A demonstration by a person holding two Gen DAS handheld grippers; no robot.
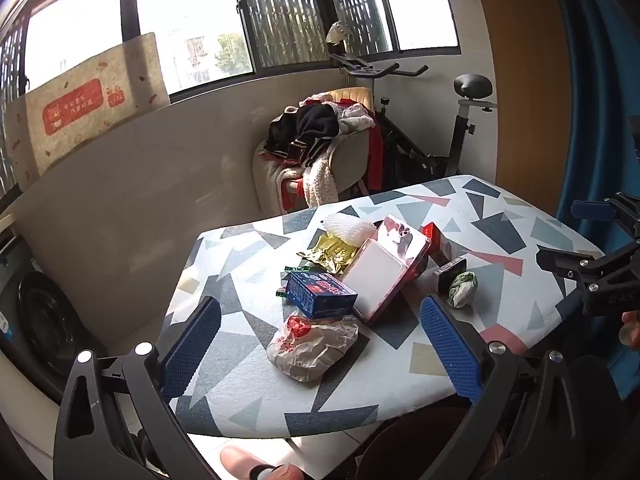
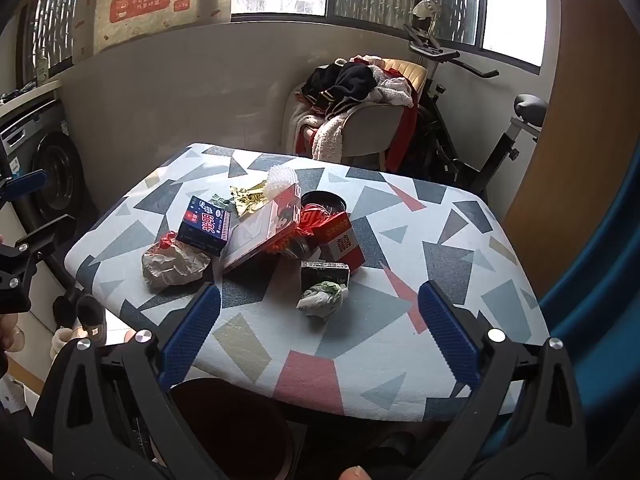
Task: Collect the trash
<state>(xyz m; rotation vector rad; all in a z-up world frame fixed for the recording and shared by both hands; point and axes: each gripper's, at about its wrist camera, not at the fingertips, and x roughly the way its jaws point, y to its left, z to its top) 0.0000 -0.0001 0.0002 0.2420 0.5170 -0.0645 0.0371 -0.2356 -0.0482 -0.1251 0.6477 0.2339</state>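
A pile of trash lies on a table (image 1: 500,224) with a triangle-patterned cover (image 2: 460,264). It holds a crumpled paper bag (image 1: 312,346) (image 2: 174,264), a blue box (image 1: 322,294) (image 2: 205,226), a pink-framed flat package (image 1: 384,268) (image 2: 260,236), a red box (image 2: 340,240), a gold wrapper (image 1: 332,254), a small dark box (image 2: 325,272) and a crumpled white-green wad (image 1: 462,288) (image 2: 322,300). My left gripper (image 1: 320,348) is open just above the paper bag. My right gripper (image 2: 320,332) is open near the wad. A dark round bin (image 2: 236,428) sits under the table's near edge.
A chair heaped with clothes (image 1: 320,140) and an exercise bike (image 1: 440,120) stand behind the table. A washing machine (image 2: 52,172) is at the left. Slippers (image 2: 88,320) lie on the floor. A blue curtain (image 2: 600,280) hangs at the right.
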